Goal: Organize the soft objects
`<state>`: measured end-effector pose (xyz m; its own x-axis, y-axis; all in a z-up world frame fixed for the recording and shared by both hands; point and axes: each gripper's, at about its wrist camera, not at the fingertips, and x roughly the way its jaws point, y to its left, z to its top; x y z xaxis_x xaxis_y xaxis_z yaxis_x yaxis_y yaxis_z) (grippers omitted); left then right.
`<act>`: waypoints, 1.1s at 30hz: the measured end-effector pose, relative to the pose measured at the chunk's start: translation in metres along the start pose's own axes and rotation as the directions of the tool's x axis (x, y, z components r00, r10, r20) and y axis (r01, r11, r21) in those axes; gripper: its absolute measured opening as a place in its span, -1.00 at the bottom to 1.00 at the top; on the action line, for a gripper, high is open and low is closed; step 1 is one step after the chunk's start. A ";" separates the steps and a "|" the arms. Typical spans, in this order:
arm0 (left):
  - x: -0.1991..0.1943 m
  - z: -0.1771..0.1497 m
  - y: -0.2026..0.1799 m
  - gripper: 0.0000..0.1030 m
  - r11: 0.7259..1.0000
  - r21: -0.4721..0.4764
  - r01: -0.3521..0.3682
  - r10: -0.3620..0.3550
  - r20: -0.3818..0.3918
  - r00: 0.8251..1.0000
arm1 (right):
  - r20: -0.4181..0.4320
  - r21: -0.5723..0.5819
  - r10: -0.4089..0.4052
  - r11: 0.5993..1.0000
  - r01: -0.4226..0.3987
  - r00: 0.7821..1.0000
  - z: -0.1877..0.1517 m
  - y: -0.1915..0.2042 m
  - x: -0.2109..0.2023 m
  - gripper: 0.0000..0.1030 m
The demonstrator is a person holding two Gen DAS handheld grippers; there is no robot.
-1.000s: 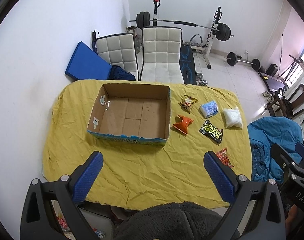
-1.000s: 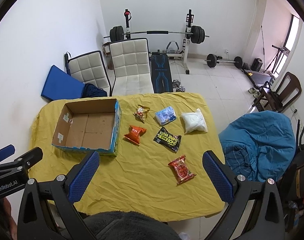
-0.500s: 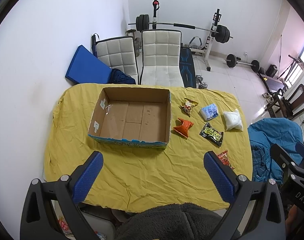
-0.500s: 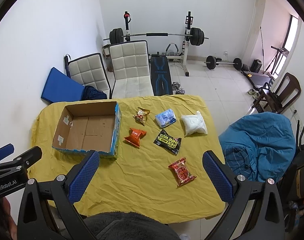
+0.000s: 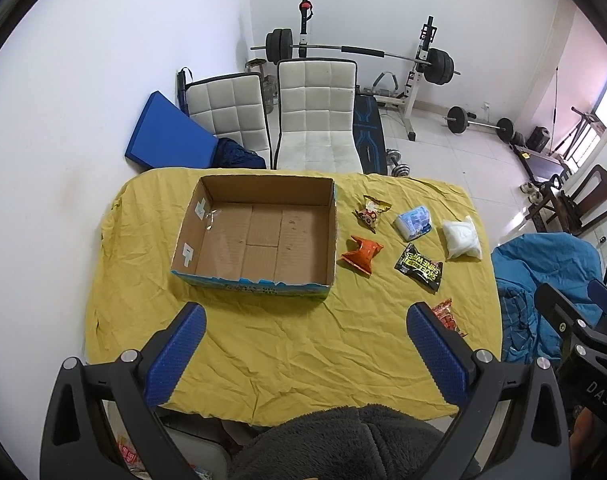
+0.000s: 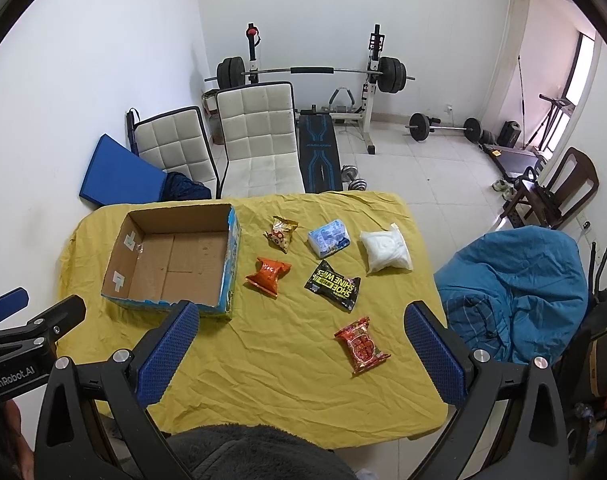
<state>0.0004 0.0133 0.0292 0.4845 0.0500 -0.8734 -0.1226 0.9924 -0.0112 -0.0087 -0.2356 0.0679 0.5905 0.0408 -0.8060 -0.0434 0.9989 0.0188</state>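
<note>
Yellow cloth covers the table (image 6: 263, 360), with bare wrinkled fabric along its near edge and six soft packets lying well apart.

Cardboard box (image 5: 259, 236) sits open at the left with nothing inside; to its right lie an orange packet (image 6: 268, 271), a gold snack bag (image 6: 281, 233), a blue-white pack (image 6: 328, 237), a white pouch (image 6: 385, 251), a black wipes packet (image 6: 334, 283) and a red packet (image 6: 361, 345). Left gripper (image 5: 303, 354) and right gripper (image 6: 293, 354) both hover above the near edge, fingers spread wide, gripping nothing.
</note>
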 end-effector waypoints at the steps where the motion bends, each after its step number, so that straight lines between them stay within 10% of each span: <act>1: 0.000 0.000 0.000 1.00 1.000 0.001 0.001 -0.001 0.000 1.000 | 0.001 0.000 -0.001 1.000 0.001 1.000 0.000 0.000 0.001 1.00; 21: 0.010 0.000 0.002 1.00 1.000 -0.001 0.006 -0.007 -0.012 1.000 | -0.039 0.032 0.005 0.999 -0.003 0.999 0.001 -0.014 0.024 1.00; 33: 0.131 0.008 -0.042 1.00 0.993 0.119 0.006 0.009 -0.125 0.992 | -0.329 0.048 -0.059 0.996 0.079 0.942 -0.031 -0.093 0.210 1.00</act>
<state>0.0762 -0.0211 -0.0805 0.3713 0.0446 -0.9274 -0.0157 0.9990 0.0418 0.0941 -0.3206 -0.1212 0.2939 -0.0286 -0.9554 0.0428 0.9989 -0.0167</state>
